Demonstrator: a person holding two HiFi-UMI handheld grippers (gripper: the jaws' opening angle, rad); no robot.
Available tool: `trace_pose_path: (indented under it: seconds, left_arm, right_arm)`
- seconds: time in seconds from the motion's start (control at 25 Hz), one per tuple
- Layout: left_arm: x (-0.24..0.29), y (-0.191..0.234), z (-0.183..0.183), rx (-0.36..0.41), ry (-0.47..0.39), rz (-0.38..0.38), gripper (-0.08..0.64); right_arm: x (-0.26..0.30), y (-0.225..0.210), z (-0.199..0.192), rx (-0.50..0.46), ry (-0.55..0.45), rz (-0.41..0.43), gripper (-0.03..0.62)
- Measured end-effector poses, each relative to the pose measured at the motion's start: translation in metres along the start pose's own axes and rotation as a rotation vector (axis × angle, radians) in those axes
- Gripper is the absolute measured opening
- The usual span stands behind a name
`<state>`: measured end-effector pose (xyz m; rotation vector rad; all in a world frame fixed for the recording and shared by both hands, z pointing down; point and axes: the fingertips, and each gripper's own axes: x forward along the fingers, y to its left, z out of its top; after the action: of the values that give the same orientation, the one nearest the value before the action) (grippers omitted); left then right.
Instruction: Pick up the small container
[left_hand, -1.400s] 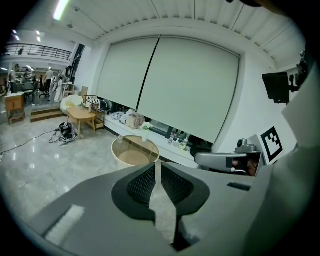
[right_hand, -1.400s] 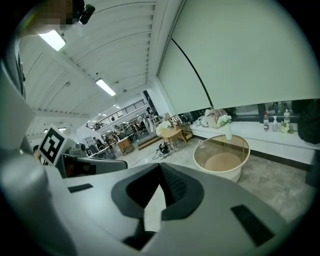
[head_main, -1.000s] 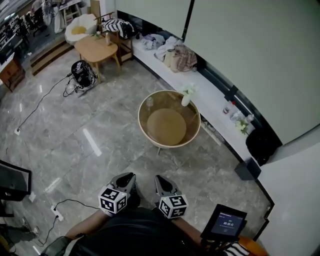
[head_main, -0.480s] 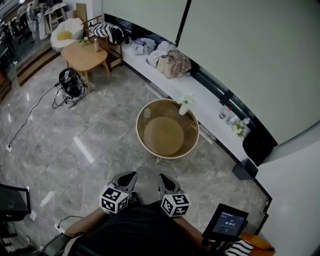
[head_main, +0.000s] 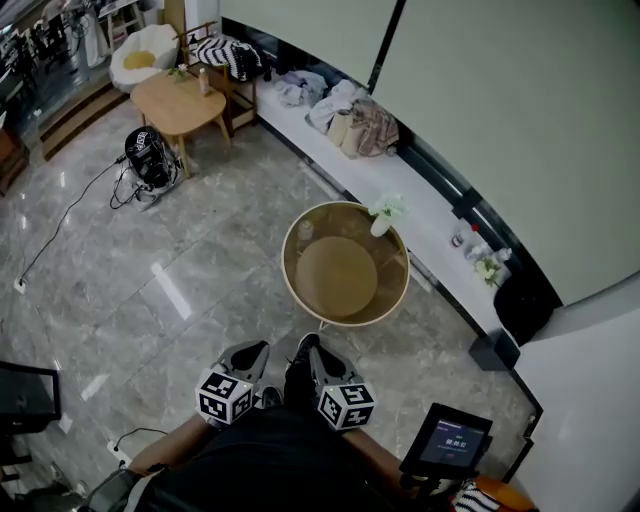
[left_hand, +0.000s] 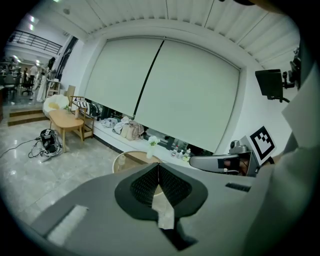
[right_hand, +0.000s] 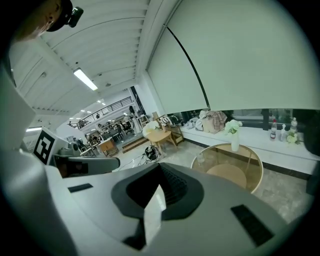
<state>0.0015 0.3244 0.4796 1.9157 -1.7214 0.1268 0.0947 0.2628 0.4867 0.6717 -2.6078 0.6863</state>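
The small clear container (head_main: 305, 232) stands on the left side of a round glass table (head_main: 390, 275), across from a white vase of flowers (head_main: 381, 222). Both grippers are held close to the body, well short of the table. My left gripper (head_main: 257, 348) is shut with nothing between its pads; along its jaws (left_hand: 159, 165) I see the container (left_hand: 122, 159) far ahead. My right gripper (head_main: 309, 350) is also shut and empty (right_hand: 160, 167). From that side the container (right_hand: 200, 158) and the vase (right_hand: 234, 140) show on the table, ahead and to the right.
A white ledge (head_main: 420, 190) with bags and bottles runs along the wall behind the table. A wooden side table (head_main: 180, 100) and a black object with cables (head_main: 147, 150) are at the far left. A tablet on a stand (head_main: 448, 440) is at my right, a black bin (head_main: 520, 290) beyond.
The head view has shifted, so the table has moved slightly in it. A dark foot now shows between the two grippers. The grippers keep their places by the body.
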Motion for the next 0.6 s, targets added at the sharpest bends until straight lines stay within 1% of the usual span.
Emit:
trace_pose_path:
  seconds: [0.16, 0.32, 0.48, 0.6]
  left_arm:
    - [0.014, 0.026, 0.019, -0.009, -0.024, 0.061, 0.003]
    - [0.036, 0.047, 0.046, -0.06, -0.089, 0.067, 0.003]
    - [0.074, 0.064, 0.066, -0.063, -0.073, 0.086, 0.003]
    - [0.106, 0.072, 0.083, -0.055, -0.056, 0.095, 0.003]
  right_arm:
    - [0.032, -0.007, 0.019, -0.011, -0.001, 0.044, 0.006]
    - [0.065, -0.018, 0.036, -0.016, 0.01, 0.087, 0.006]
    - [0.097, -0.052, 0.056, 0.027, 0.033, 0.087, 0.006]
    - [0.117, -0.074, 0.075, 0.039, 0.038, 0.098, 0.006]
